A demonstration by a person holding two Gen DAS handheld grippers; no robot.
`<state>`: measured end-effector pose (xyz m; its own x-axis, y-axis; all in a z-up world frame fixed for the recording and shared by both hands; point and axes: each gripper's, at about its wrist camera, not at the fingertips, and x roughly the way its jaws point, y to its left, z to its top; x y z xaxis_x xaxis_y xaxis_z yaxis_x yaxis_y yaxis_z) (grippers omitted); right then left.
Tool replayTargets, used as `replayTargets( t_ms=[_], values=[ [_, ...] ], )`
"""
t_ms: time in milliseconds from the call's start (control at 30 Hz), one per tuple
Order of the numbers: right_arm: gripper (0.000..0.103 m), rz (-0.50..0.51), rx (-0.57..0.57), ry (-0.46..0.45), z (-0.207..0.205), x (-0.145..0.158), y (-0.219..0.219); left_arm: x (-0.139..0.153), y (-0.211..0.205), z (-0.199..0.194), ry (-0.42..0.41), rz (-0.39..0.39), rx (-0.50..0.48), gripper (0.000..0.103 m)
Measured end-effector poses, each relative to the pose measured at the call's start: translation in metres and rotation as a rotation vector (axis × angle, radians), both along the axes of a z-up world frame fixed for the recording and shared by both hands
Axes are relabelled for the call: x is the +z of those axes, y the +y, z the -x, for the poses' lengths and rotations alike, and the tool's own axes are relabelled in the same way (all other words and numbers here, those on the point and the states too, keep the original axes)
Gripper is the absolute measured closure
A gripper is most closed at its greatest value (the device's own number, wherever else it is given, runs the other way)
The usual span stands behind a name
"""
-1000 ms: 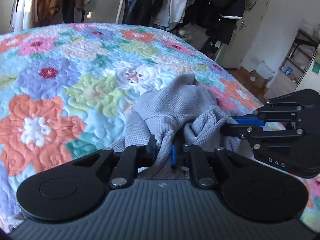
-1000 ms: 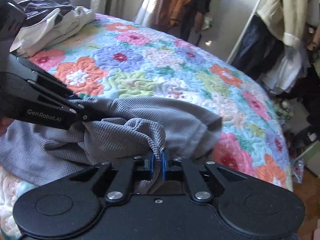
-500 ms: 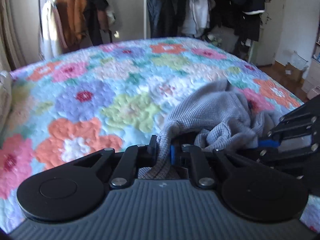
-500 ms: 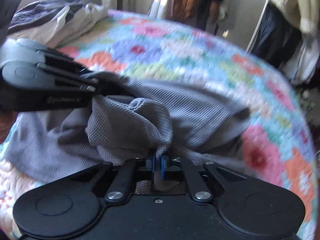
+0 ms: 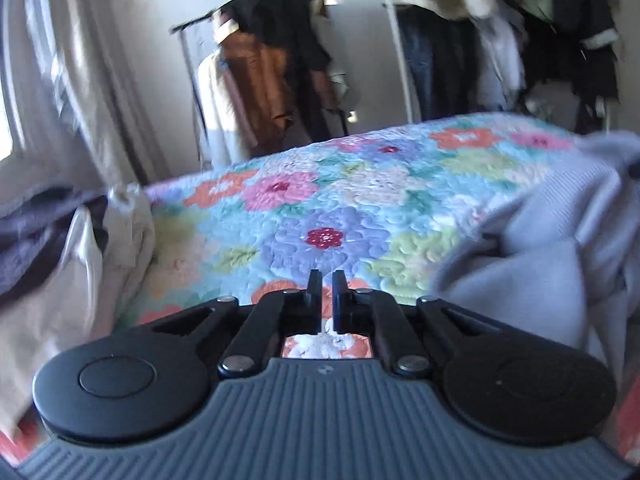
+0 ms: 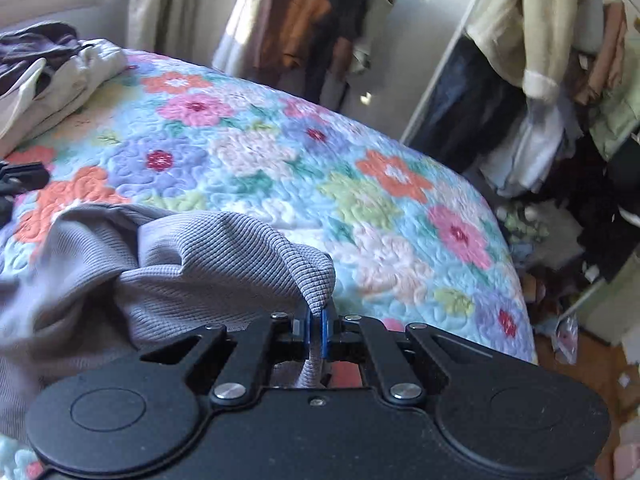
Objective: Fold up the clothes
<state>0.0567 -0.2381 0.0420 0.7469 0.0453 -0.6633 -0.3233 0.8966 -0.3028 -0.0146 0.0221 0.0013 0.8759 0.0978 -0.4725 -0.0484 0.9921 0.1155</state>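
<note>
A grey waffle-knit garment (image 6: 132,276) lies bunched on the flowered quilt (image 6: 280,160). My right gripper (image 6: 316,320) is shut on a raised fold of its edge. In the left wrist view the garment (image 5: 552,248) is at the right, apart from my left gripper (image 5: 327,286). The left gripper's fingers stand a narrow gap apart with nothing between them, above the quilt (image 5: 320,208). The tip of the left gripper (image 6: 20,178) shows at the left edge of the right wrist view.
A pile of white and dark clothes (image 5: 60,248) lies on the bed's left side, also seen in the right wrist view (image 6: 48,76). Coats hang on racks behind the bed (image 5: 272,72). Clutter covers the floor at the right (image 6: 560,248).
My left gripper has let go of the grey garment and swung left, away from it. My right gripper still holds its fold, now lifted slightly.
</note>
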Motion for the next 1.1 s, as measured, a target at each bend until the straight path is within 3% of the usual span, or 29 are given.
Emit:
replayTargets(
  t_ms=[167,300,333,367,433,500,567,700,800,933,1000,1033,1067,1100],
  values=[
    [0.099,-0.004,-0.054,0.048,0.001,-0.005,-0.011,-0.001,0.042,-0.007,0.088,0.270,-0.038,0.099],
    [0.099,0.039,-0.053,0.195,0.009,-0.032,-0.013,0.000,0.045,-0.008,0.139,0.444,-0.166,0.095],
    [0.099,0.056,-0.048,0.231,0.011,-0.040,-0.013,0.001,0.042,-0.007,0.137,0.470,-0.201,0.090],
    [0.098,0.087,-0.036,0.267,0.013,-0.049,-0.012,0.001,0.037,-0.007,0.132,0.478,-0.230,0.070],
    [0.098,0.172,0.005,0.307,0.013,-0.064,-0.011,-0.001,0.025,-0.004,0.110,0.447,-0.261,0.040],
    [0.097,0.254,0.038,0.327,0.011,-0.076,-0.012,-0.004,0.012,0.001,0.101,0.415,-0.303,0.038],
    [0.097,0.172,0.015,0.341,0.005,-0.065,-0.022,-0.007,0.000,0.002,0.118,0.401,-0.350,0.034],
    [0.094,0.025,0.008,0.329,0.001,-0.037,-0.034,-0.011,-0.020,-0.004,0.237,0.387,-0.407,0.026],
    [0.087,-0.109,0.020,0.315,0.002,-0.009,-0.040,-0.017,-0.028,-0.007,0.217,0.378,-0.393,0.024],
    [0.062,-0.290,0.141,0.346,-0.012,0.025,-0.043,-0.028,-0.022,-0.018,0.206,0.574,-0.348,0.008],
    [0.061,-0.351,0.151,0.399,-0.022,0.025,-0.037,-0.034,-0.021,-0.022,0.214,0.652,-0.348,0.008],
    [0.059,-0.332,0.169,0.402,-0.023,0.021,-0.029,-0.036,-0.024,-0.024,0.232,0.651,-0.356,0.017],
    [0.058,-0.294,0.190,0.395,-0.022,0.016,-0.020,-0.036,-0.028,-0.027,0.260,0.618,-0.366,0.052],
    [0.057,-0.252,0.203,0.389,-0.021,0.008,-0.011,-0.036,-0.033,-0.030,0.301,0.563,-0.367,0.069]
  ],
)
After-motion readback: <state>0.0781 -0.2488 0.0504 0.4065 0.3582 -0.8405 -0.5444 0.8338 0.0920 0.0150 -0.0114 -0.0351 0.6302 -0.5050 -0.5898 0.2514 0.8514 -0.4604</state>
